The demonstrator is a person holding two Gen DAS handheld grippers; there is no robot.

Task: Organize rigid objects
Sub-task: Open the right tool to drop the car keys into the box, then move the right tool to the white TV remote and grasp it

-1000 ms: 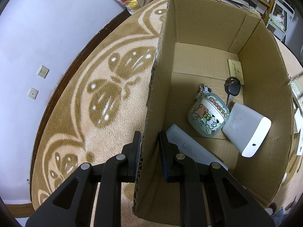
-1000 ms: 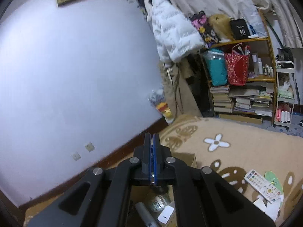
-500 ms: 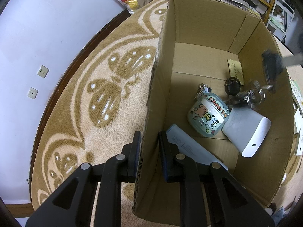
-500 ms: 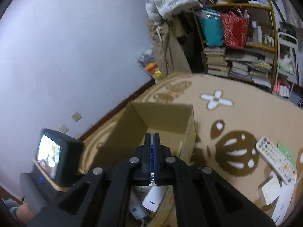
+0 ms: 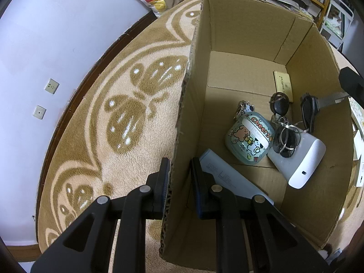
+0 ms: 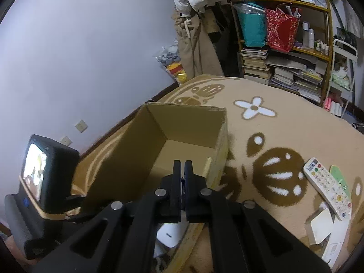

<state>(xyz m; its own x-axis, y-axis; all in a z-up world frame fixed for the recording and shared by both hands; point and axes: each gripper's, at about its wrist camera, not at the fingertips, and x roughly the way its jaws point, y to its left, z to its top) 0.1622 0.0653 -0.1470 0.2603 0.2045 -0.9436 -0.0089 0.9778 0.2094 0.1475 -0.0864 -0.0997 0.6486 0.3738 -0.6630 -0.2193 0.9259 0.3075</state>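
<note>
Currently: a sorting job about half done, judging by what lies in and out of the box.
Box: an open cardboard box point(image 5: 250, 22) stands on the patterned carpet point(image 5: 102, 125) near the wall.
Left claw: the left claw point(image 5: 180, 166) pinches the box's near side wall, 1 finger outside and 1 inside, steadying it.
Right claw: the right claw point(image 6: 182, 166) is pressed together on the metal blade of a key bunch point(image 5: 308, 109), held over the box's right side.
Key bunch: its black head and rings hang inside the box; the rings seem to rest on the white gadget, though the fisheye view does not settle whether they touch.
Already in the box: 5 things. A cartoon earbud case point(image 5: 249, 137), a white gadget point(image 5: 300, 163) just beside it, a black car key point(image 5: 281, 107), a gold card case point(image 5: 283, 86) by the far right corner, and a grey-blue flat slab point(image 5: 229, 179) near the left claw.
Left outside: a remote control point(image 6: 327, 187), a green flat item point(image 6: 339, 175) touching it, and a white box point(image 6: 320, 225) lie on the carpet well apart from the cardboard box.
Step in hand: likely releasing the key bunch among the stored things.
Remaining: the 3 carpet items, if they belong to the job.
Risk: the rings could snag the car key's ring.
</note>
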